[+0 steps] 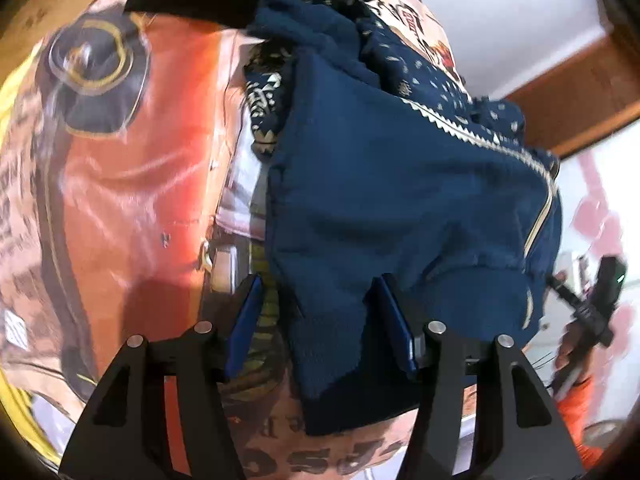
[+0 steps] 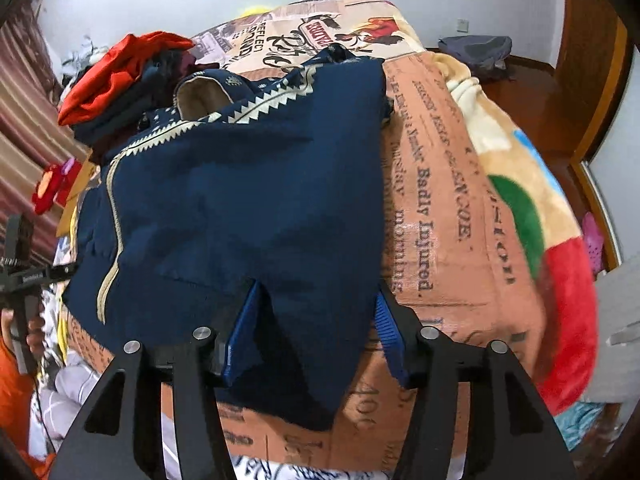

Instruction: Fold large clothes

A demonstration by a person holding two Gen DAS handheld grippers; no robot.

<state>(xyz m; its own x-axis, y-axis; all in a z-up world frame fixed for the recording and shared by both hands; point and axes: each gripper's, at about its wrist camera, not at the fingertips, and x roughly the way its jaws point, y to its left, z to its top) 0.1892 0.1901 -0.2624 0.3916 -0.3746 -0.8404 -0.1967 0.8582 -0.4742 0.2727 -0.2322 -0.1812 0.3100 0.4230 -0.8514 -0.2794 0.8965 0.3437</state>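
- My left gripper [image 1: 320, 320] stands spread, a flap of the navy garment [image 1: 400, 200] loose between the jaws, not pinched.
- My right gripper [image 2: 316, 328] is spread too, hem between its jaws — I judge a fold just laid.
- The garment lies on the blanket [image 2: 448, 216] covering the bed, near its front edge, so both hems stay within reach.
- Its long axis runs away from me — collar toward the far clothes pile [image 2: 116, 80].
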